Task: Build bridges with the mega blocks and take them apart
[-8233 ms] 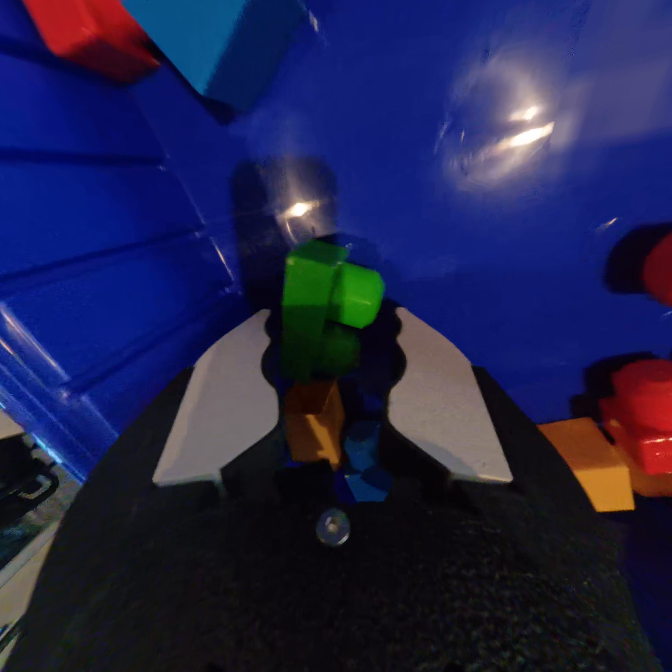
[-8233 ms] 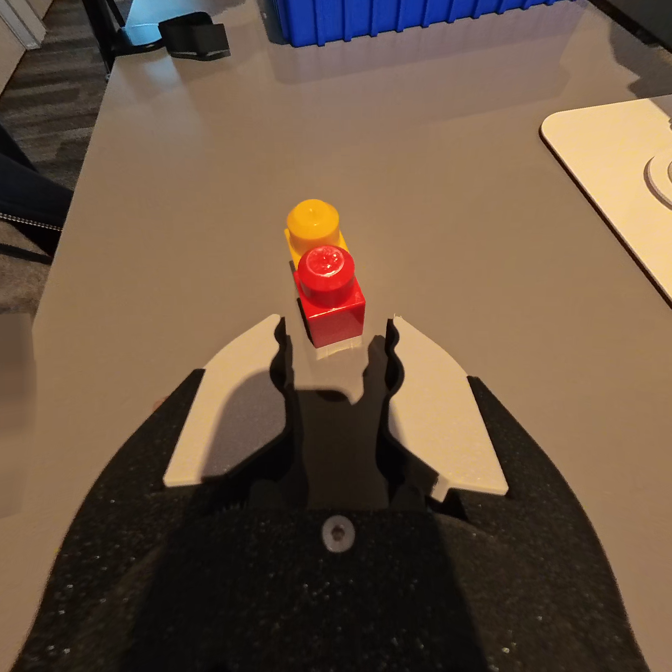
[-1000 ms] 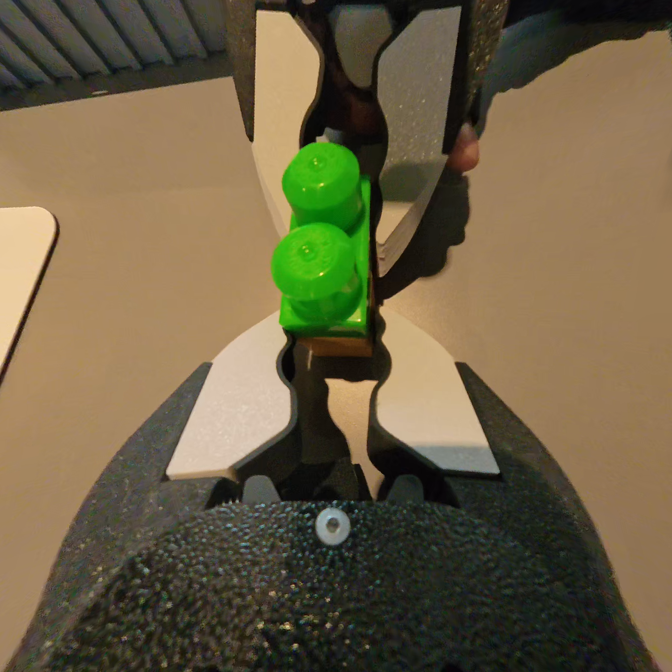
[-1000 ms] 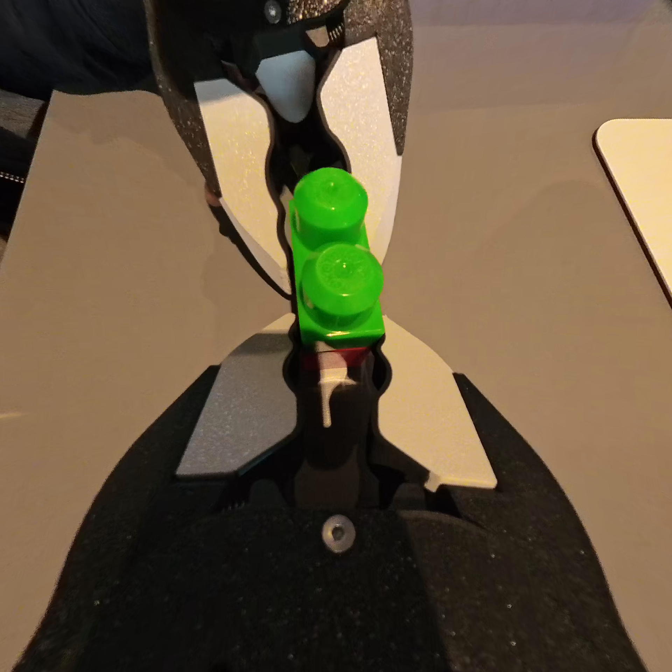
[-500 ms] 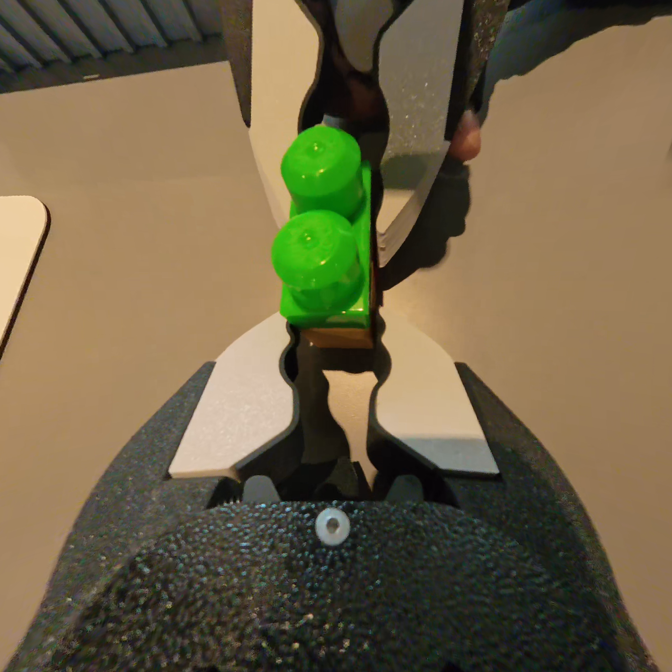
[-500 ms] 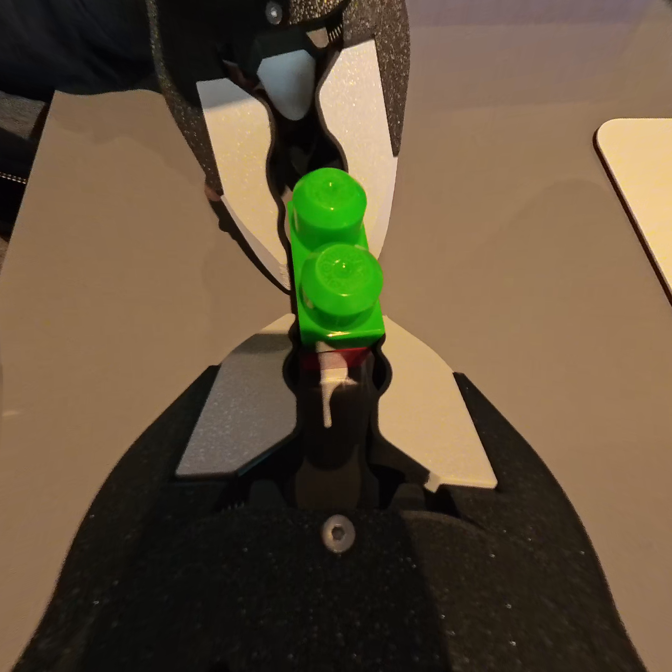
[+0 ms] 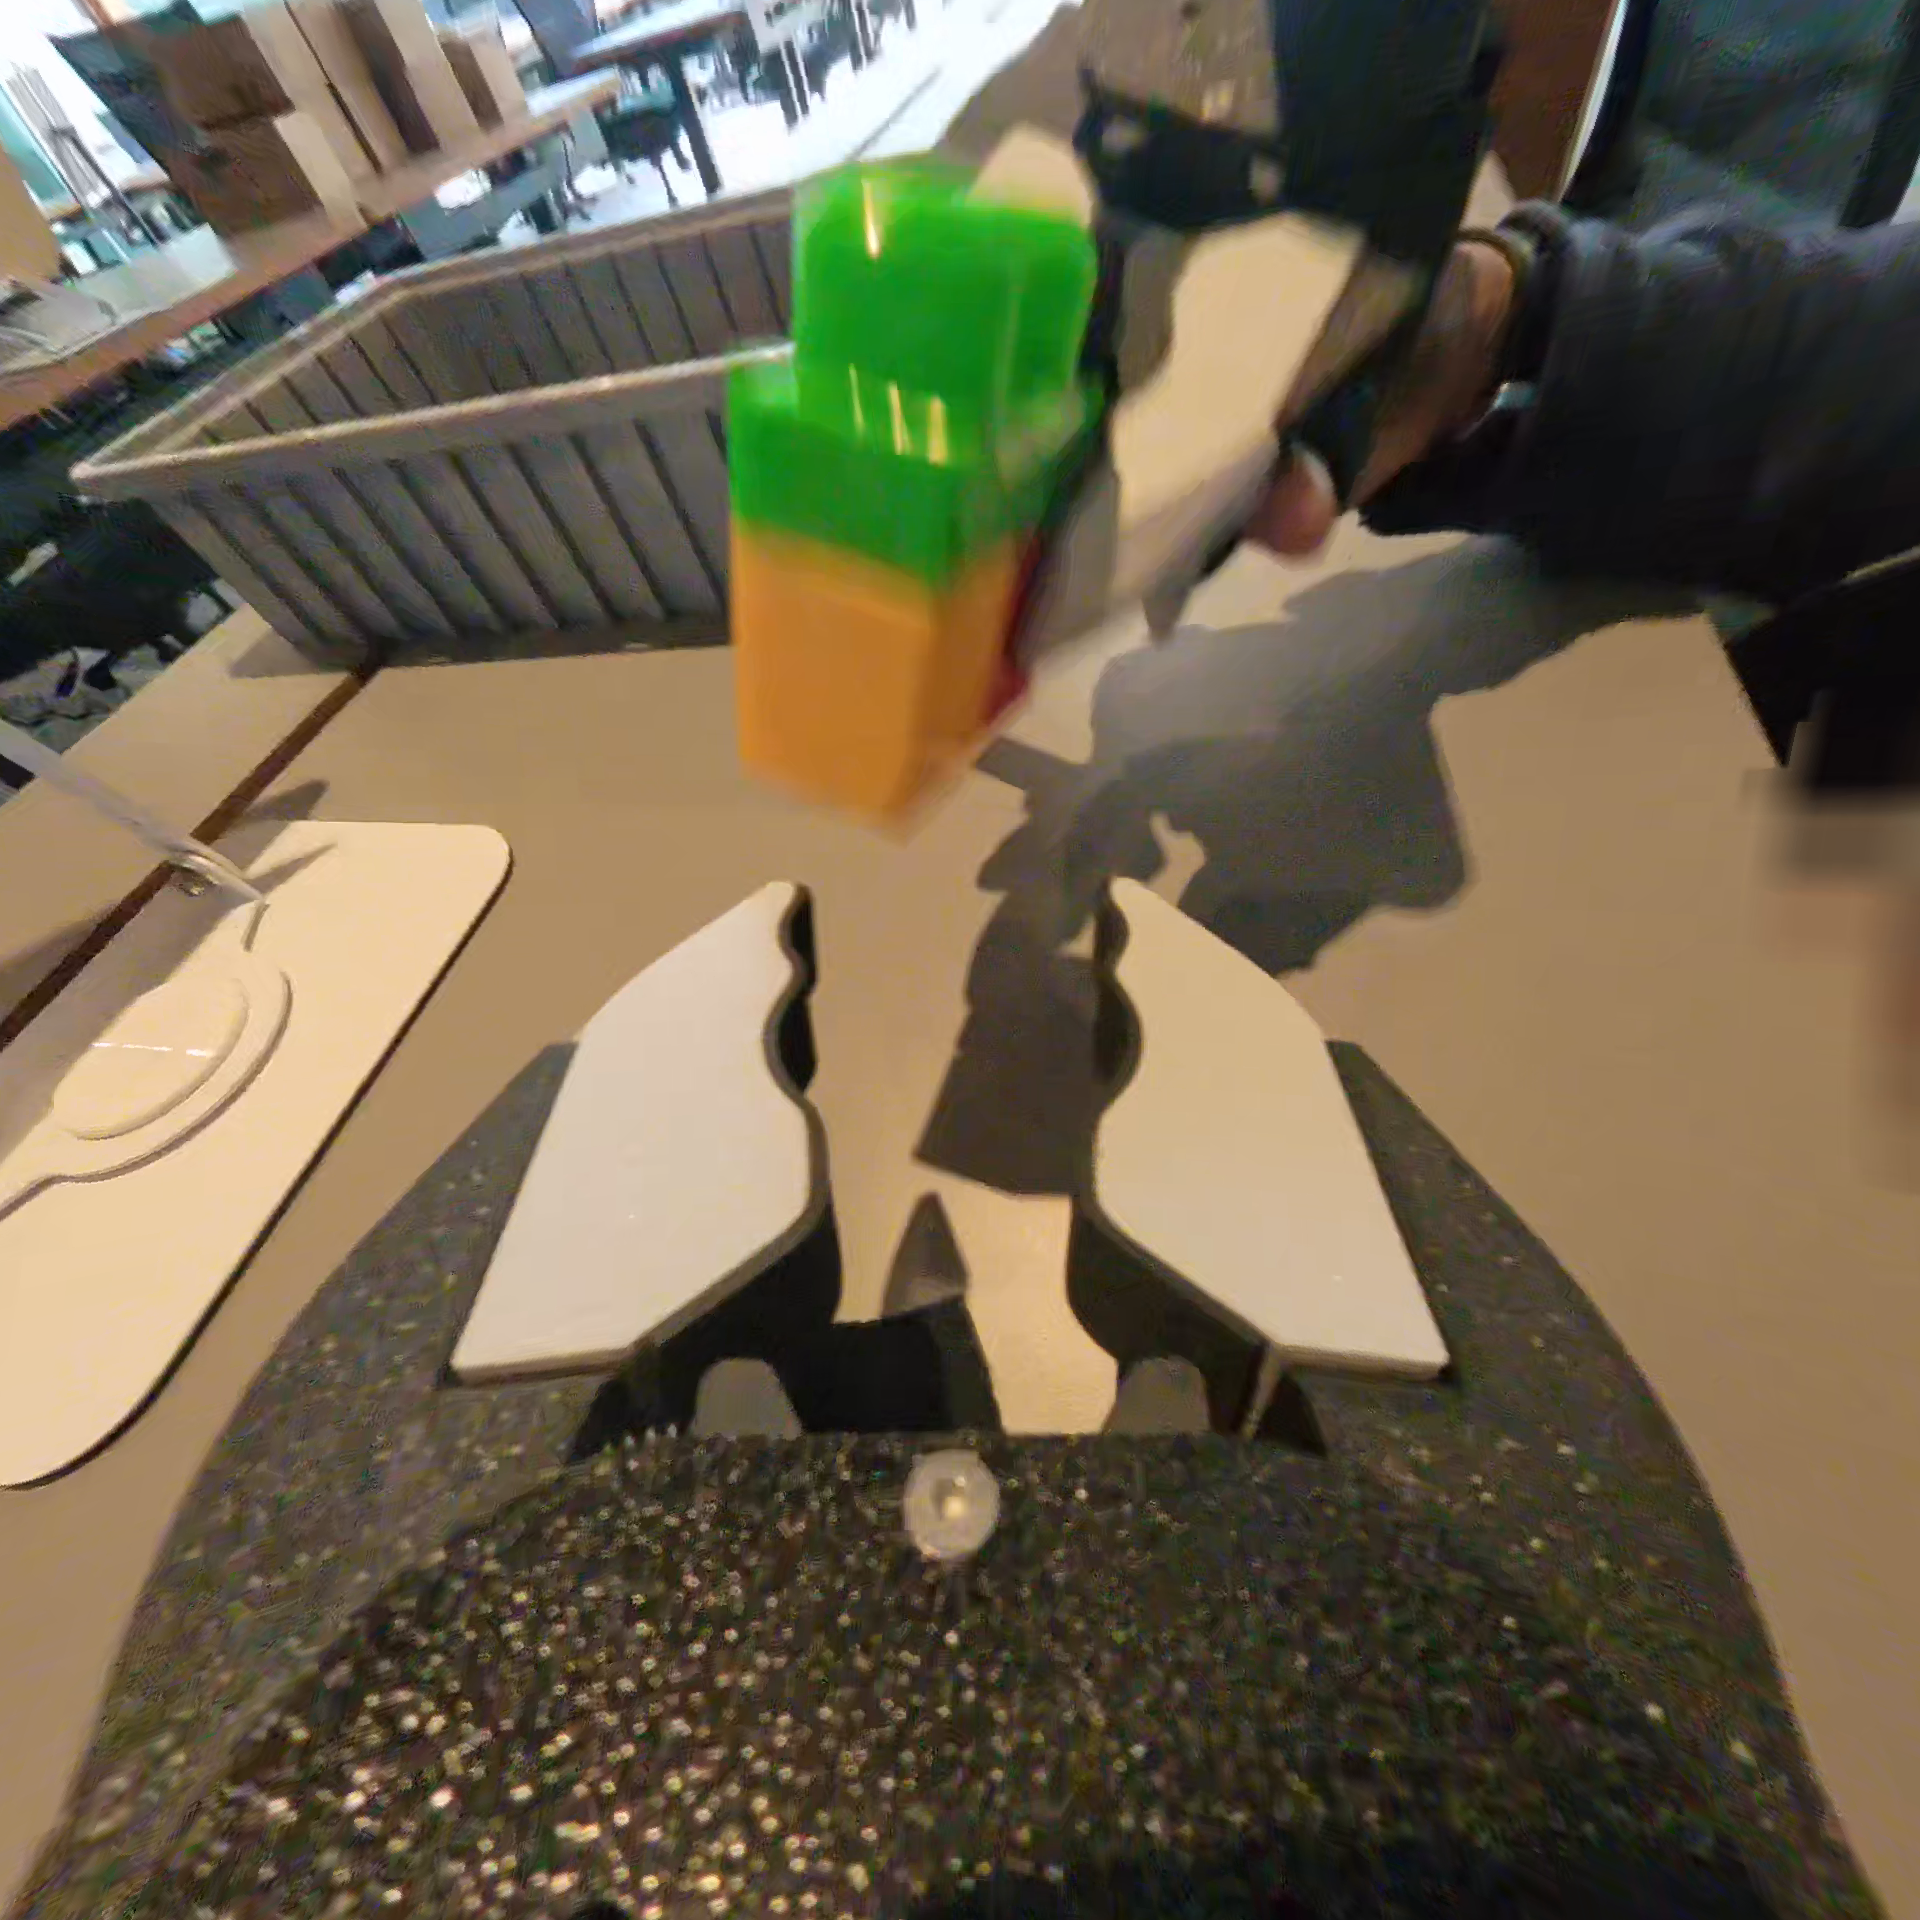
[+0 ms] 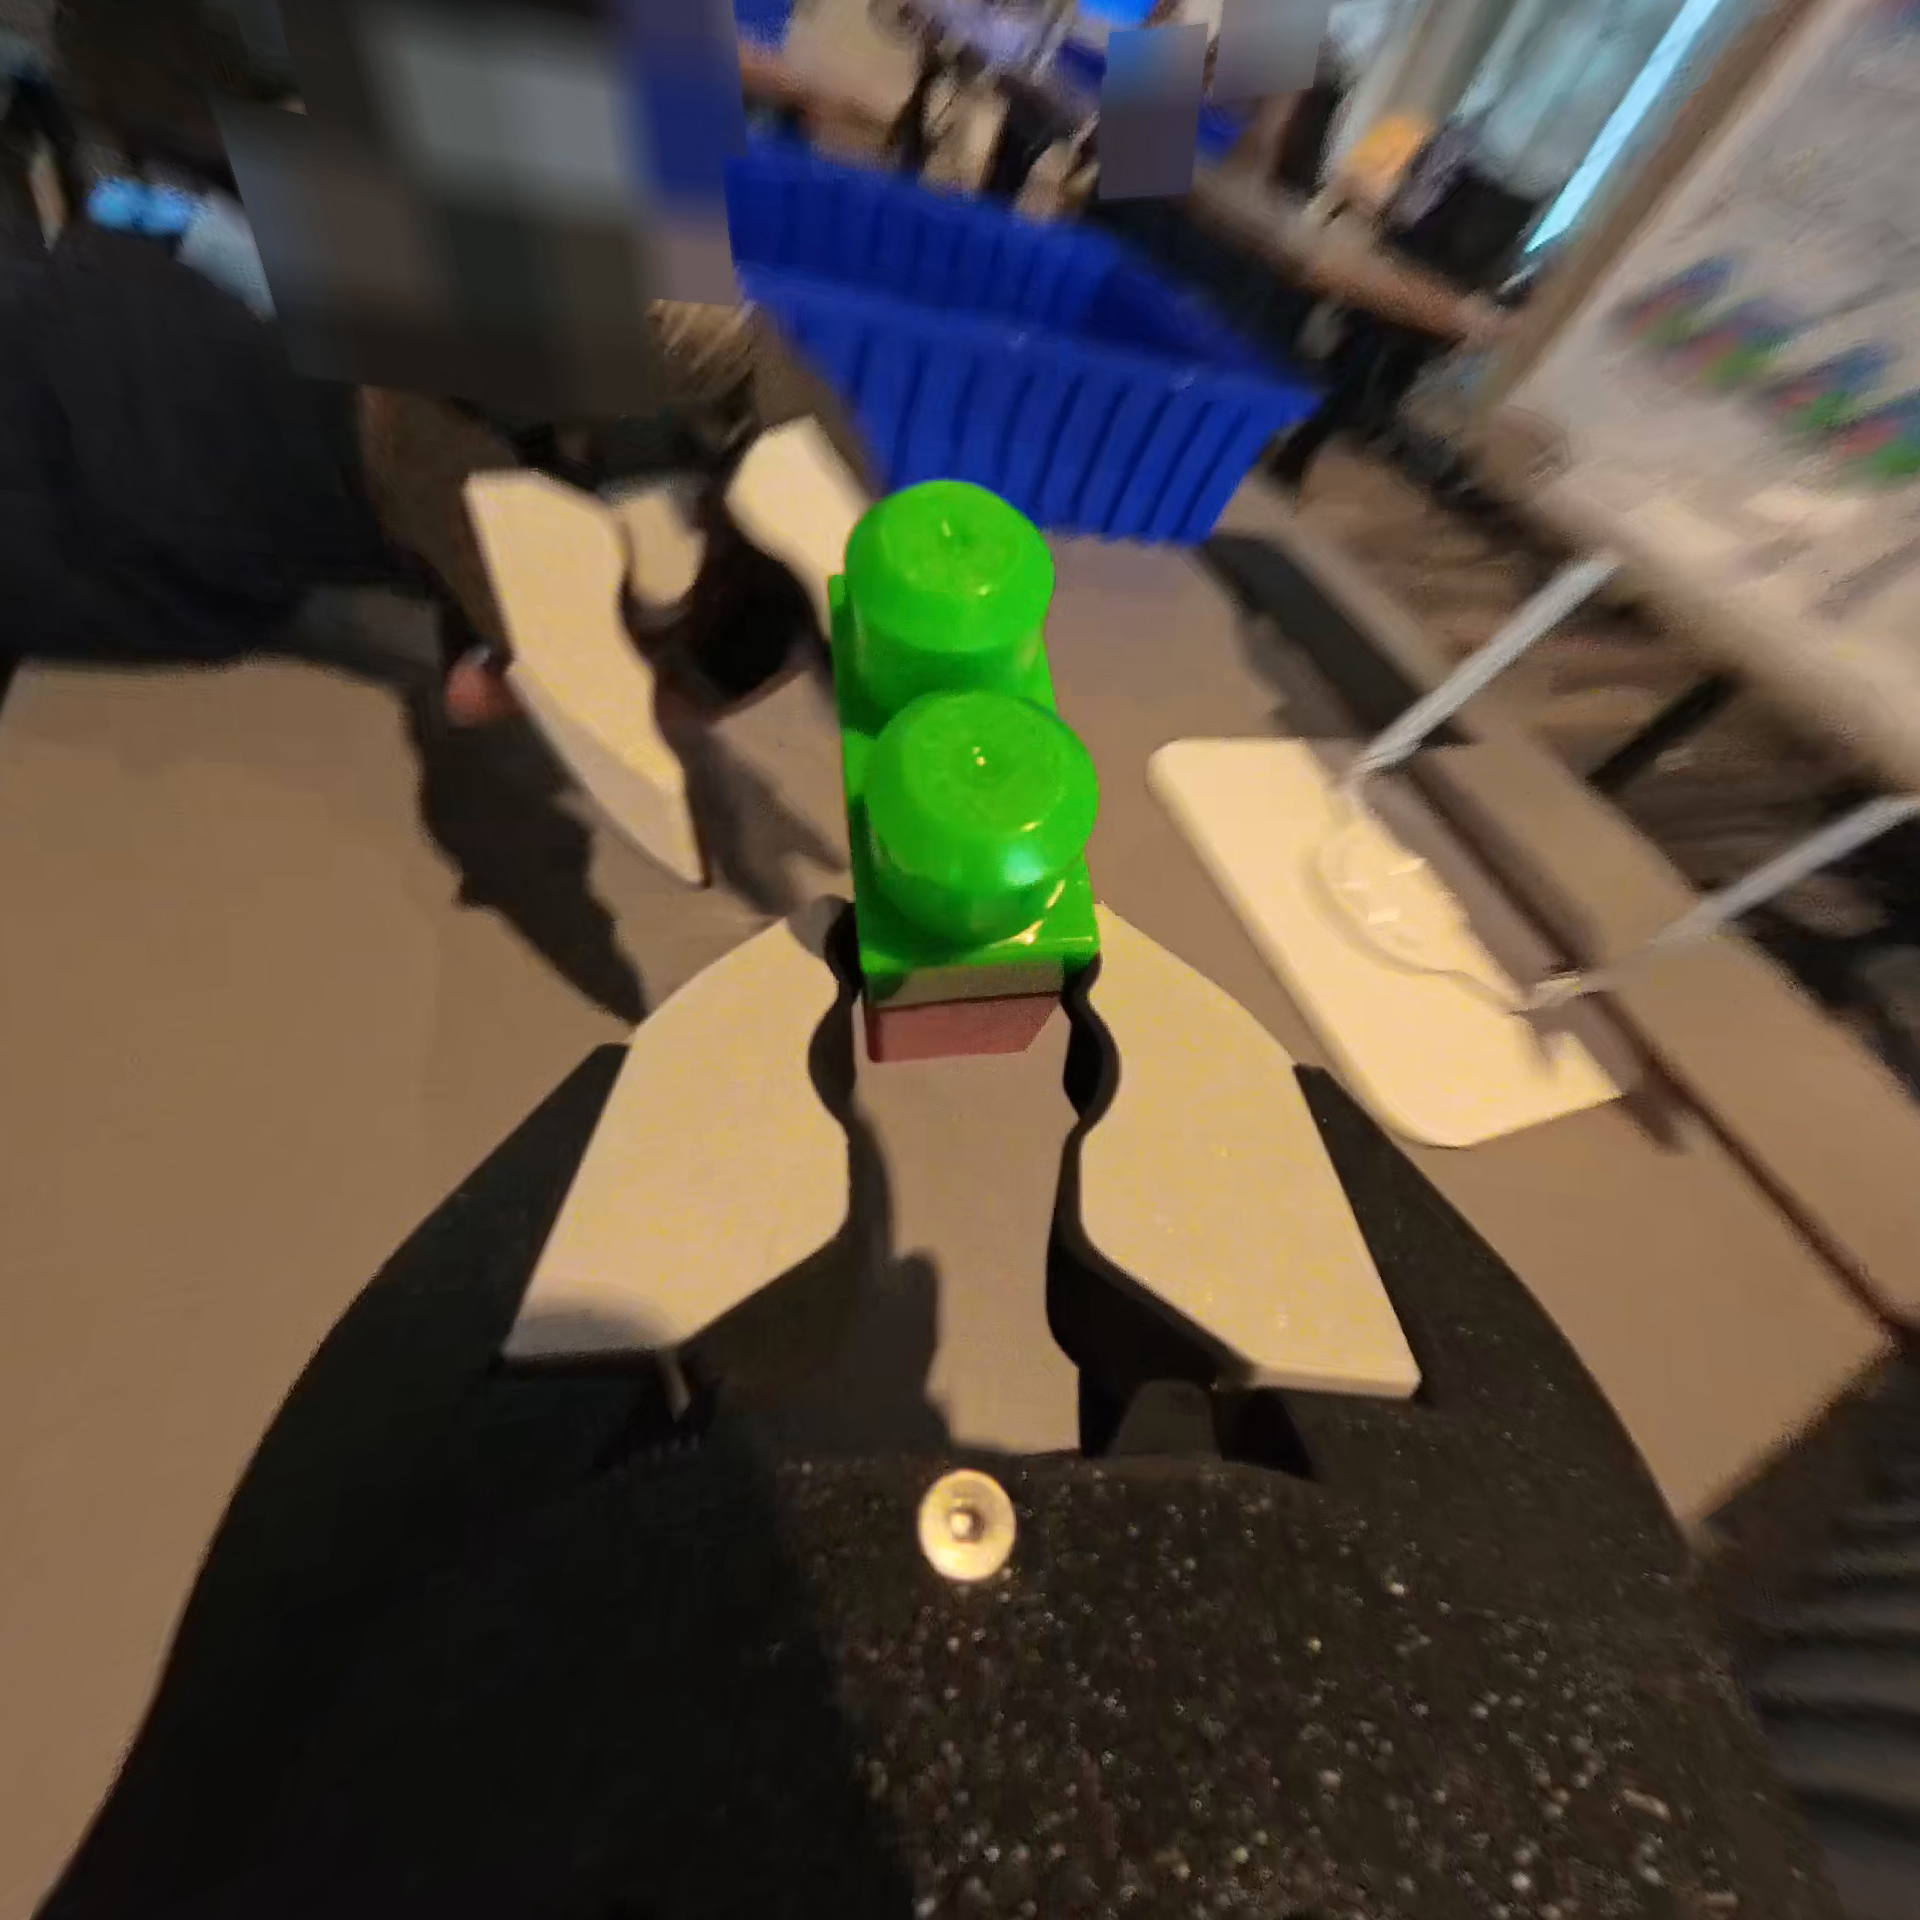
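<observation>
Left wrist view shows the left gripper [image 7: 951, 914] with its pale fingers [image 7: 665, 1122] spread apart and nothing between them, poised over the beige table [image 7: 1558, 1039]. Ahead of it and off the table hangs the block stack — a green block [image 7: 914, 416] on top, an orange block [image 7: 831, 675] beneath, a sliver of red at the far side — blurred, and pinched by the right gripper [image 7: 1091, 582], which a hand [image 7: 1392, 374] in a dark sleeve carries. A grey slatted basket [image 7: 416, 468] stands at the far left edge, and a white board [image 7: 208, 1039] lies flat to the left. Right wrist view has the right gripper clamped on a dark red block [image 8: 956, 1023] under the green block's two studs — the left gripper [image 8: 665, 665] sits beyond, splayed wide. A blue crate [image 8: 997, 374] stands behind it.
</observation>
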Demonstrator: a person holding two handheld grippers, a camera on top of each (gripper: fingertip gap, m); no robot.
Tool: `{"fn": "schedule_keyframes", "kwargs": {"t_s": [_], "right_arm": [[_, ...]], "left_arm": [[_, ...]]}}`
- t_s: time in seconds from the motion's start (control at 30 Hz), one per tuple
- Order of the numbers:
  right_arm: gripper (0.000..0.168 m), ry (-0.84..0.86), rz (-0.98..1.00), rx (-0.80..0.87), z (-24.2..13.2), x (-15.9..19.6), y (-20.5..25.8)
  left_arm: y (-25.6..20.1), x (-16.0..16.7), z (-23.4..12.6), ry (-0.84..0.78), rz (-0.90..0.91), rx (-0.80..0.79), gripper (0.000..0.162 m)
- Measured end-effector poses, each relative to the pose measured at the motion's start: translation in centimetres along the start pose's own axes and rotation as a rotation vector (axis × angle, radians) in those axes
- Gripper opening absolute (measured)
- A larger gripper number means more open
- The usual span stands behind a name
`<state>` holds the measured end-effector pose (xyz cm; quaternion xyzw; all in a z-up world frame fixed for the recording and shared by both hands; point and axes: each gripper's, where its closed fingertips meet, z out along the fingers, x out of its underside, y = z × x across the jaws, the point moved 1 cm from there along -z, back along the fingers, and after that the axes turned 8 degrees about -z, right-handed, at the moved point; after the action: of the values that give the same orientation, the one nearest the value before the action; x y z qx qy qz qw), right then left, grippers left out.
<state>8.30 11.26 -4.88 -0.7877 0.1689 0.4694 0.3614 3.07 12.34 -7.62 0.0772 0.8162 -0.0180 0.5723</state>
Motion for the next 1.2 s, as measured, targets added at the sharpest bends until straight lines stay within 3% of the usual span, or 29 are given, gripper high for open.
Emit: {"fn": "schedule_keyframes", "kwargs": {"t_s": [0.1, 0.2, 0.3, 0.37, 0.5, 0.7, 0.83, 1.03, 1.1, 1.2], "right_arm": [[0.037, -0.129, 0.052, 0.226, -5.1, -2.8, -5.8], [0.037, -0.060, 0.115, 0.472, -11.0, -1.3, -13.1], [0.037, 0.350, 0.100, 0.733, -16.9, 5.6, -20.3], [0.038, 0.702, 0.073, 0.797, -20.2, 11.0, -23.3], [0.038, 1.153, 0.041, 0.723, -22.8, 18.5, -25.8], [0.038, 1.503, 0.113, 0.488, -23.0, 25.4, -25.0], [0.050, 1.487, 0.176, 0.456, -22.7, 26.4, -24.5], [0.077, 1.279, 0.239, 0.538, -22.5, 23.3, -25.0], [0.078, 1.117, 0.237, 0.634, -22.5, 20.5, -25.6], [0.075, 0.682, 0.249, 0.702, -20.4, 13.9, -24.8]], "left_arm": [[0.6, -0.2, -0.5, -0.028, -0.030, -0.014, 0.046], [0.9, 0.6, -0.1, 0.010, -0.032, -0.029, 0.046], [0.6, 1.2, 0.5, 0.056, 0.004, -0.035, 0.046], [0.3, 1.5, 0.9, 0.078, 0.027, -0.035, 0.046], [-0.1, 1.8, 1.3, 0.101, 0.048, -0.033, 0.046], [0.4, 2.2, 1.2, 0.116, 0.047, -0.050, 0.046], [0.5, 2.1, 1.0, 0.119, 0.058, -0.059, 0.045], [0.3, 1.9, 1.0, 0.114, 0.076, -0.068, 0.045], [0.5, 1.8, 1.0, 0.107, 0.077, -0.079, 0.045], [1.0, 1.5, 0.9, 0.084, 0.069, -0.102, 0.045]]}}
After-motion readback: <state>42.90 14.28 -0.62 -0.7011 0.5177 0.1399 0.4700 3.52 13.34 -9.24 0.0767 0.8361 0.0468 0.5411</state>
